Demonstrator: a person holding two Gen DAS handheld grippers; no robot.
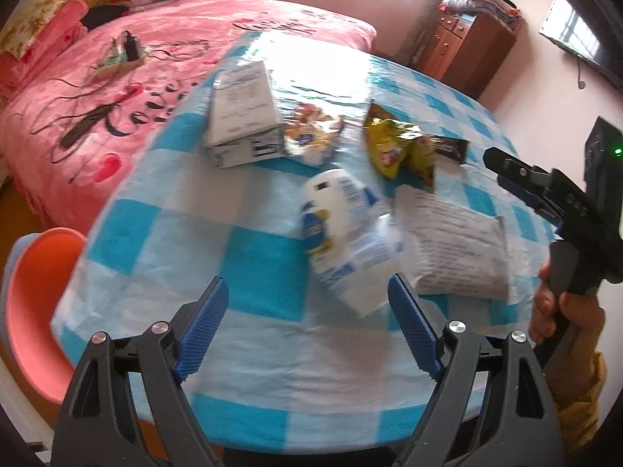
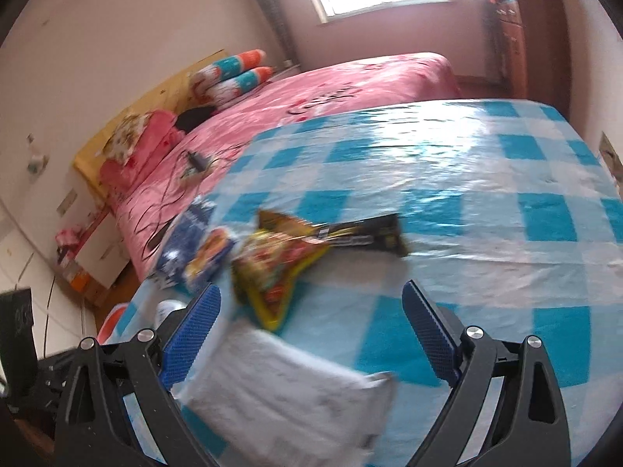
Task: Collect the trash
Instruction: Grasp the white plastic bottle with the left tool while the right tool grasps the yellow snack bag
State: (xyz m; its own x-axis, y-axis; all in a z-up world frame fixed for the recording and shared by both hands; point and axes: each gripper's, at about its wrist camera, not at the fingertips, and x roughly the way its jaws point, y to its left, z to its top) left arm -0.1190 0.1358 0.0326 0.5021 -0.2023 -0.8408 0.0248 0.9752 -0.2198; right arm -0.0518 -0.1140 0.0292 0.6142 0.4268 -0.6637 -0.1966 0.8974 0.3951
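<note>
Trash lies on a round table with a blue-and-white checked cloth (image 1: 163,257): a grey-white box (image 1: 241,113), a small snack packet (image 1: 311,136), a yellow chip bag (image 1: 397,148), a black wrapper (image 1: 447,148), a white-and-blue bag (image 1: 346,233) and a white printed pouch (image 1: 459,249). My left gripper (image 1: 307,292) is open just short of the white-and-blue bag, holding nothing. My right gripper (image 2: 311,292) is open above the white pouch (image 2: 280,381), with the yellow bag (image 2: 280,268) and black wrapper (image 2: 366,229) beyond. It also shows in a hand at the right edge, the right gripper (image 1: 502,171).
A pink bed (image 1: 117,78) stands behind the table with cables and a small box on it. An orange stool (image 1: 39,303) sits at the table's left edge. A wooden cabinet (image 1: 467,46) and a wall screen (image 1: 584,31) are at the back right.
</note>
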